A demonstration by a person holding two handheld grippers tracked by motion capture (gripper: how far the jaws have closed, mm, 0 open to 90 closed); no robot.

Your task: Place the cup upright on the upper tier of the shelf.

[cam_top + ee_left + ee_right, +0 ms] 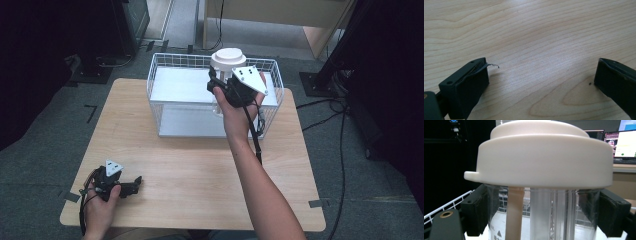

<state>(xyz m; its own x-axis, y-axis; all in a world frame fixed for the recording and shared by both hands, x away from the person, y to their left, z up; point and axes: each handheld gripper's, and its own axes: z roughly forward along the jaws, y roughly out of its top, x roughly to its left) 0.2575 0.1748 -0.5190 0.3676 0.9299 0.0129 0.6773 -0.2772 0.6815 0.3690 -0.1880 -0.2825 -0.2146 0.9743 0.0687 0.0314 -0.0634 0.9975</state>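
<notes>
1. While the left gripper [131, 186] lies low on the table [200, 170] near its front left corner, the right gripper [216, 86] is up at the wire basket [157, 80] at the table's far side.
2. The right gripper's 2 jaws are clamped on a clear jar [541, 215], 1 pad on each side of the glass just under the lid [541, 155].
3. The lid is cream-white, wide and round, with a small lip jutting at its left edge in the right gripper view.
4. In the high view the jar [220, 102] stands upright above the basket's near right part, its lid [228, 57] level with the basket's far rim; whether its base touches the basket floor cannot be told.
5. Inside the jar a pale straw-like strip [514, 212] runs down from the lid.
6. The left gripper's jaws stand released and wide apart, with bare wood between them in the left gripper view [541, 75].
7. A thin curl of the pad lining [492, 65] peels off the tip of the jaw at the left of that view.
8. The basket is white wire with a flat white floor, and the 2 grippers are well apart.
</notes>
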